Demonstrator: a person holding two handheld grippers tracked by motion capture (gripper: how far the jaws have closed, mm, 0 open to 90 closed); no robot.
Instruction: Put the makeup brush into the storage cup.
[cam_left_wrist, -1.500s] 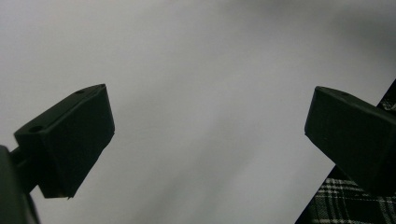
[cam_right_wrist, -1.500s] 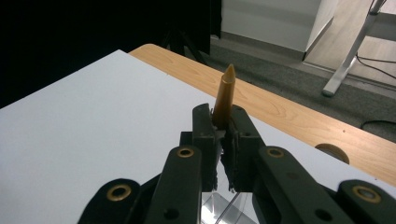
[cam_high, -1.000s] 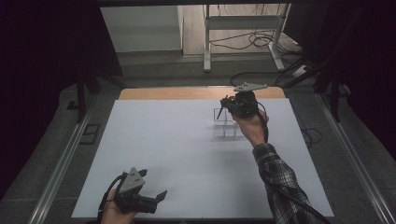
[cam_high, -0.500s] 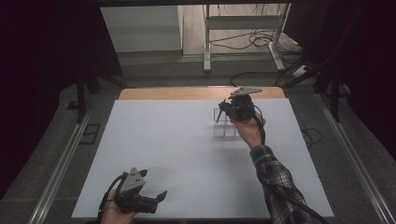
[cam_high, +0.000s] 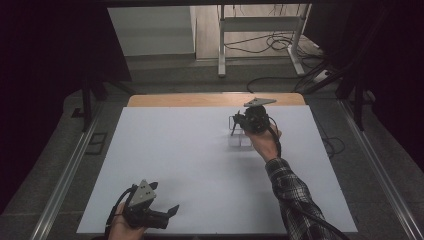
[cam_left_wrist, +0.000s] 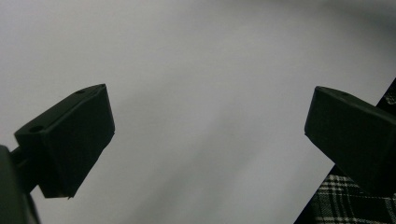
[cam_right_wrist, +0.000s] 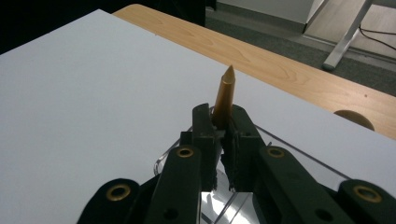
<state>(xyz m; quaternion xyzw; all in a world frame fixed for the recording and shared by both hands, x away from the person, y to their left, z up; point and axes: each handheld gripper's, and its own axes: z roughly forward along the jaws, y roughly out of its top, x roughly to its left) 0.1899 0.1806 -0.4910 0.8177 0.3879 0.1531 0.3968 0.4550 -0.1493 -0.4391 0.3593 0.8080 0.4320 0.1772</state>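
Note:
Far right of the middle of the white table, my right gripper hangs just above a small clear holder. In the right gripper view the right gripper is shut on a gold pointed stick, whose tip juts beyond the jaws, and the clear holder's edges lie underneath. At the front left edge my left gripper rests low over the table, open. Seen in the left gripper view, the left gripper has wide-apart jaws with nothing between them.
A wooden strip runs along the table's far edge, with a round hole in it. Behind stand a metal frame and floor cables. A plaid sleeve sits at the near right.
My right gripper has sunk a little toward the clear holder, still holding the gold stick. The left gripper has stayed where it was.

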